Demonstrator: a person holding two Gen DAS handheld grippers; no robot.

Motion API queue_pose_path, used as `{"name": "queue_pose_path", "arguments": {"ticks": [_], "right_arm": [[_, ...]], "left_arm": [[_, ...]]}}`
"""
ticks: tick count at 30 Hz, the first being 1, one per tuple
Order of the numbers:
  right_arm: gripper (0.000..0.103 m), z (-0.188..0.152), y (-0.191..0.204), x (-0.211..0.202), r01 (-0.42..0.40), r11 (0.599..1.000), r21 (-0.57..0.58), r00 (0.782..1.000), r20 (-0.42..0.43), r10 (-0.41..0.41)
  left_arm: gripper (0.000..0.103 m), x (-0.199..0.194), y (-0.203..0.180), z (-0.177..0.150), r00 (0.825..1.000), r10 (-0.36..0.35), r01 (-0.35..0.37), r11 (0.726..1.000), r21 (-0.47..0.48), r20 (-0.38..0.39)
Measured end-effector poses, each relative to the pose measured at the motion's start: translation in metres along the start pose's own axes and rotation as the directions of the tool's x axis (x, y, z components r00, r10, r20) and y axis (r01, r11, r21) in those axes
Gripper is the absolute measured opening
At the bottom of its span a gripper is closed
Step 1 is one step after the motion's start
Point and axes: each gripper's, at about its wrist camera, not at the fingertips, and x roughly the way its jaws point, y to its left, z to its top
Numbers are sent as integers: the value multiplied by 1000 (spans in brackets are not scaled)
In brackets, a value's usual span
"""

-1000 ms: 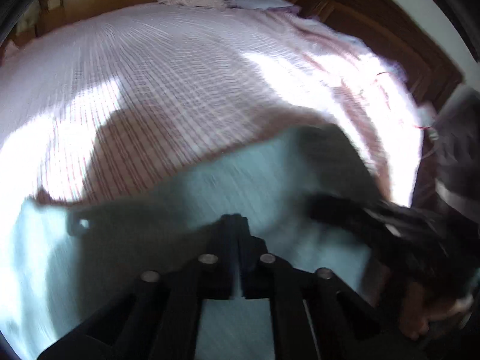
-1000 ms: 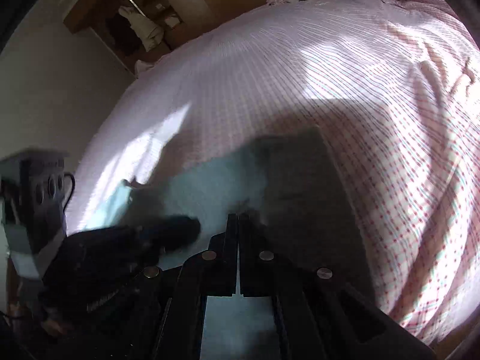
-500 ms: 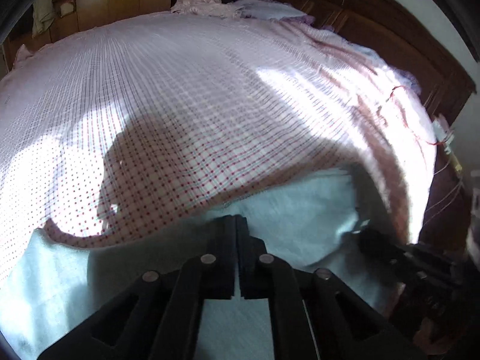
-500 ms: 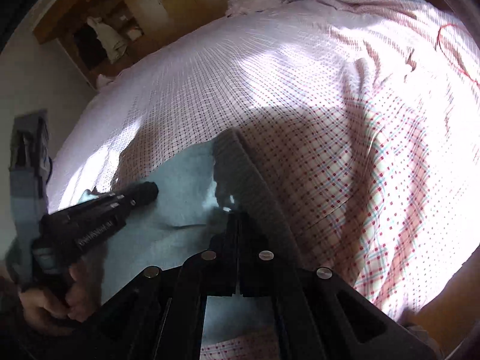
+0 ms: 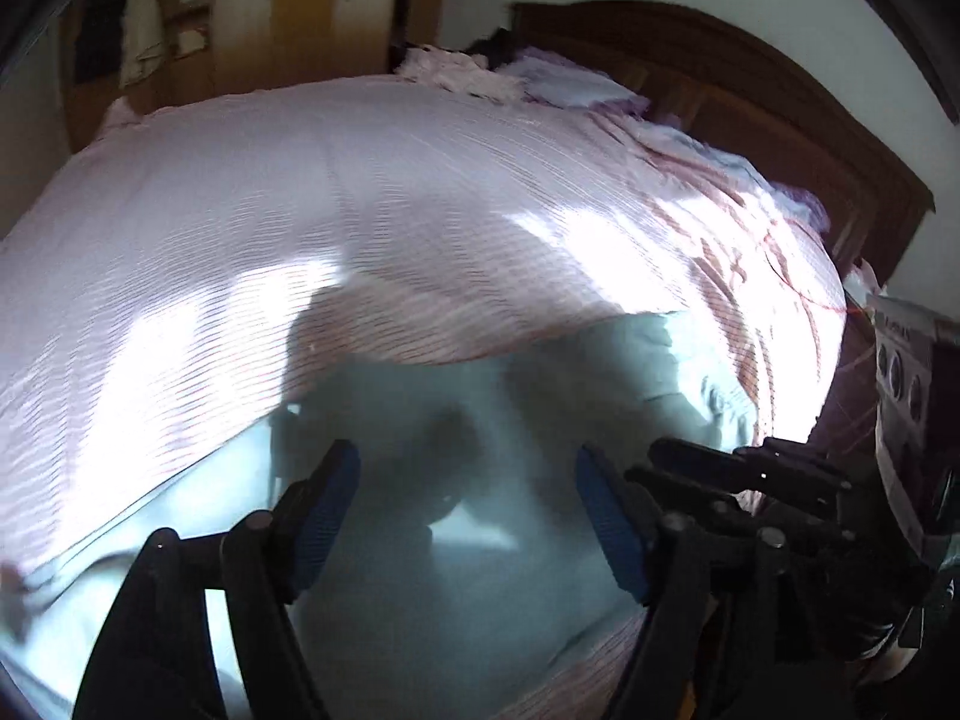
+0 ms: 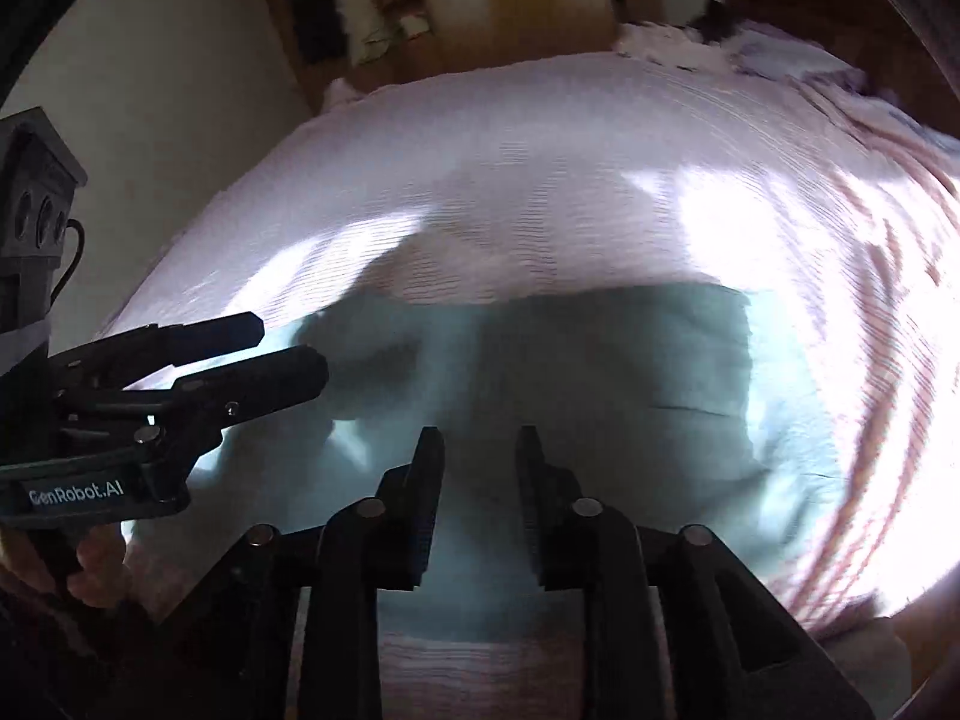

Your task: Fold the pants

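Note:
Pale blue-green pants lie folded and flat on the pink checked bedcover, below both grippers. My left gripper hovers above them; its jaws are opening wide, blue pads showing, nothing between them. My right gripper is above the pants too, jaws opening by a narrow gap with only air between them. Each gripper appears in the other's view: the right gripper at the right, the left gripper at the left.
A dark wooden headboard runs along the bed's right side. Crumpled clothes lie at the far end of the bed. Beyond stands a wooden wardrobe with open shelves. A person's hand holds the left gripper.
Both grippers were shut low at the pants' cloth; now both have opened and pulled up and back. The pants stay on the bed.

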Motion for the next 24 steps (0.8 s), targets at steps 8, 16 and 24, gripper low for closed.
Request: {"name": "queue_pose_path", "arguments": {"ticks": [8,16,24], "right_arm": [[20,-15,137,18,-171,951,-257,985,-26,170],[20,-46,273,46,-303,807,-507,947,-62,316],[21,-72,383,93,-270,655,-706,954,-104,282]], "left_arm": [[81,-67,112,-63,992,129,-124,975,-186,14],[81,-136,223,-151,979,203,-171,878,-448,24],[80,-149,291,-200,986,152,-82,795,-601,66]]}}
